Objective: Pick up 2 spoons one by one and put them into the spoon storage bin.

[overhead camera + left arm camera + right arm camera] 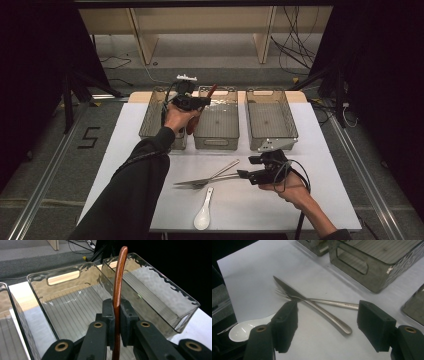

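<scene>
My left gripper [116, 315] is shut on a slim, curved reddish-brown wooden utensil [119, 277], which stands up between its pads. In the high view this gripper [202, 101] hovers at the back, over the near edges of the left bin [150, 117] and the middle bin [216, 144]. The utensil's tip [213, 90] pokes out above the middle bin. My right gripper [330, 325] is open and holds nothing. It sits low over the handle ends of a steel knife [324, 313] and a fork [337, 303], which lie crossed on the table. In the high view the right gripper [248, 167] points left at them.
A white ceramic spoon [203, 216] lies near the front edge of the white table [320, 200] and is also in the right gripper view [244, 330]. A third clear bin [272, 140] stands at the back right, just beyond my right gripper. Cables and stands surround the table.
</scene>
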Available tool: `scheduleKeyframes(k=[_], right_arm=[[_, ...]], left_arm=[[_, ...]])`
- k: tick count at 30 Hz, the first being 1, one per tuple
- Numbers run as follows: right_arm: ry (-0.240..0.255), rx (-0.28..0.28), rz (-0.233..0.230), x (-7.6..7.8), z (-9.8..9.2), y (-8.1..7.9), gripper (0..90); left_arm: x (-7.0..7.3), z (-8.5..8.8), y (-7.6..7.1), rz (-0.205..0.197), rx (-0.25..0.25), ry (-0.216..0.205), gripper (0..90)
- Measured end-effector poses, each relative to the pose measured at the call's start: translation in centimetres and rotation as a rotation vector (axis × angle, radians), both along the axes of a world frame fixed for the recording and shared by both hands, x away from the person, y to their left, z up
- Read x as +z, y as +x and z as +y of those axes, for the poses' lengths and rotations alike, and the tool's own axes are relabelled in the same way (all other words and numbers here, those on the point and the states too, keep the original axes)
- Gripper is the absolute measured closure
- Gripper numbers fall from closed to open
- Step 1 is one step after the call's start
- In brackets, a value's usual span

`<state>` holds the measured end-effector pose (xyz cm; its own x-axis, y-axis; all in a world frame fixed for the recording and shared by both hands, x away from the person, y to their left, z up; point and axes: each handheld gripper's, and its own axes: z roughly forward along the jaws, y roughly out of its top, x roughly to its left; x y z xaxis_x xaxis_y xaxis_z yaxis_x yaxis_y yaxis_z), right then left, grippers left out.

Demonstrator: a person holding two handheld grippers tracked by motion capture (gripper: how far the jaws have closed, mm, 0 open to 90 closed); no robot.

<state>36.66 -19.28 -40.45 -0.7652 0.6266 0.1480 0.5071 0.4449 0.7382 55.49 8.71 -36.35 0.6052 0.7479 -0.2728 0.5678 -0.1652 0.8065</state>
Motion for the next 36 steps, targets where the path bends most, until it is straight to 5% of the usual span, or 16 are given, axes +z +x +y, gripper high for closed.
scheduleKeyframes(k=[14, 22, 26, 36], right_arm=[[0.004, 0.000, 0.002, 0.1, 0.0, 0.0, 34.0], [0.003, 0.004, 0.001, 0.0, 0.0, 0.0, 34.0], [0.002, 0.004, 0.002, 0.0, 0.0, 0.0, 34.0], [0.002, 0.003, 0.002, 0.0, 0.0, 0.0, 34.0]], left_arm=[[0.0, -1.4, 1.0, -0.019, 0.013, -0.015, 82.8], [-0.9, -1.9, 1.3, -0.013, 0.019, 0.011, 81.7], [-1.4, -2.3, 1.5, 0.050, 0.022, 0.050, 38.8], [0.2, -1.7, 0.1, 0.038, -0.026, 0.060, 28.1]])
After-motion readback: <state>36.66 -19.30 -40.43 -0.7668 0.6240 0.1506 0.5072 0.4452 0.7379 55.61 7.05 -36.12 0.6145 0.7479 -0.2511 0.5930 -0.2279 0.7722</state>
